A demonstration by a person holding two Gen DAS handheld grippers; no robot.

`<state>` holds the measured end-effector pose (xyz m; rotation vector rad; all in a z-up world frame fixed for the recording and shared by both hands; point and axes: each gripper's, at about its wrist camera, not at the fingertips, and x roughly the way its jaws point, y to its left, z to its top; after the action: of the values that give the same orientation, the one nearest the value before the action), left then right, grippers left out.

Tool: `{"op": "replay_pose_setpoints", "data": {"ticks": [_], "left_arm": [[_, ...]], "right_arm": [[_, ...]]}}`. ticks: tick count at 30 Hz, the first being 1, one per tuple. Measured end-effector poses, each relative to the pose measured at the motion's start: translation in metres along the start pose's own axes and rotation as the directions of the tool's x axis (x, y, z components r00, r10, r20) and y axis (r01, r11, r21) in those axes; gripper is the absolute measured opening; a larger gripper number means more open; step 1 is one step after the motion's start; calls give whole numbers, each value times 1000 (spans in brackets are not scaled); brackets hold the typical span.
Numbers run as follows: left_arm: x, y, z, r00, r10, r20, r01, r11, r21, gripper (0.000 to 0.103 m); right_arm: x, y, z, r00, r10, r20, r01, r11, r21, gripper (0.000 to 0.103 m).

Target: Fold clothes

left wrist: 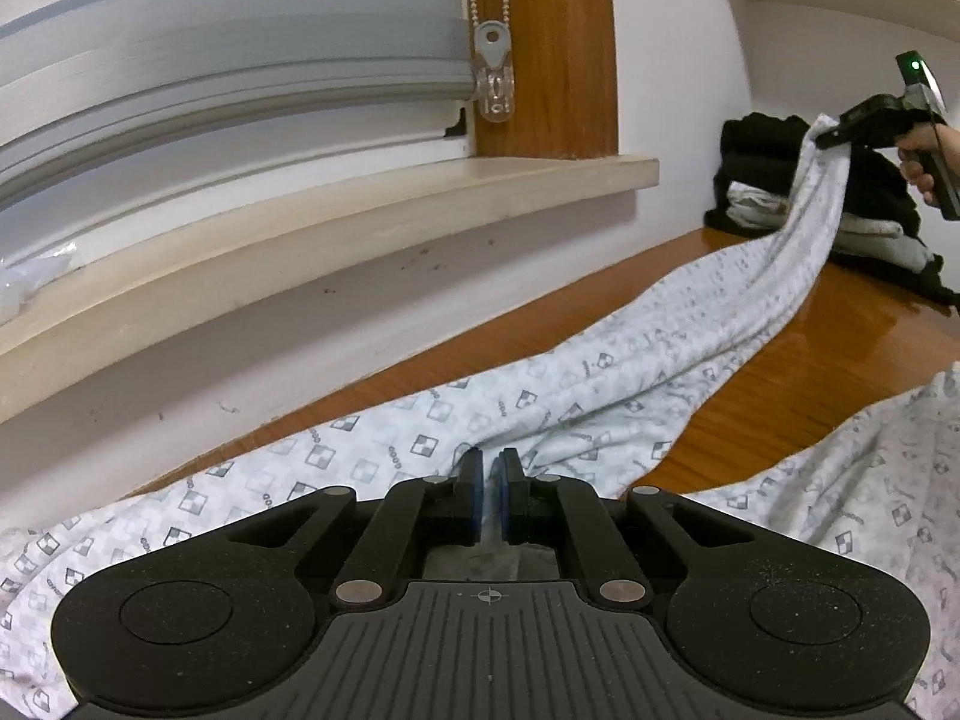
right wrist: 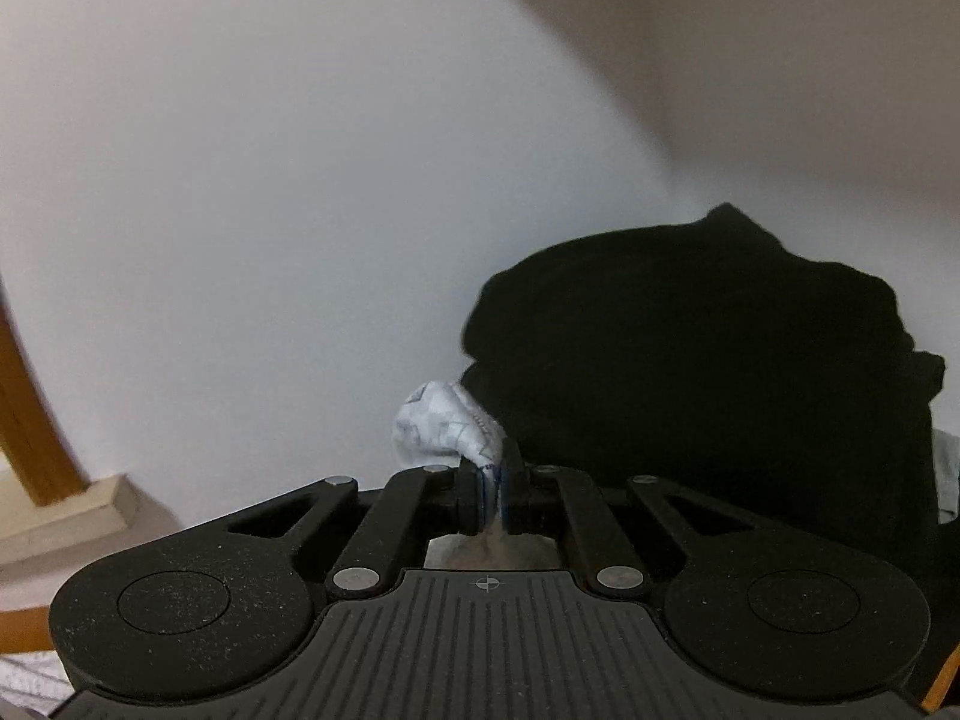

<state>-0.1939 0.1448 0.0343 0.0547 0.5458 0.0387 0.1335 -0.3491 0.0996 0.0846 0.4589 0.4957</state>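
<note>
A white garment with a grey square print lies spread over the wooden table. My left gripper is shut on a fold of this cloth low at the table. From there the fabric rises in a taut band to the far right, where my right gripper holds its edge in the air. In the right wrist view the right gripper is shut on a bunched corner of the printed garment.
A pile of black and grey clothes sits at the far right of the table against the wall; the black clothes fill the right wrist view. A window sill, roller blind and bead chain stand behind the table. A person's hand grips the right tool.
</note>
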Motion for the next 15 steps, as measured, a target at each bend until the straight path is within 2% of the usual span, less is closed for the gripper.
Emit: {"op": "replay_pose_setpoints", "data": {"ticks": [7, 11, 15], "left_arm": [[-10, 11, 3, 998, 37, 55, -33, 997, -74, 5], [-4, 11, 2, 999, 51, 18, -49, 997, -62, 6], [-4, 9, 2, 998, 55, 19, -54, 997, -52, 6]], "right_arm": [[12, 13, -14, 999, 43, 2, -43, 999, 1, 11], [26, 15, -47, 995, 101, -12, -101, 994, 49, 11], [26, 12, -93, 985, 162, -52, -156, 982, 106, 10]]}}
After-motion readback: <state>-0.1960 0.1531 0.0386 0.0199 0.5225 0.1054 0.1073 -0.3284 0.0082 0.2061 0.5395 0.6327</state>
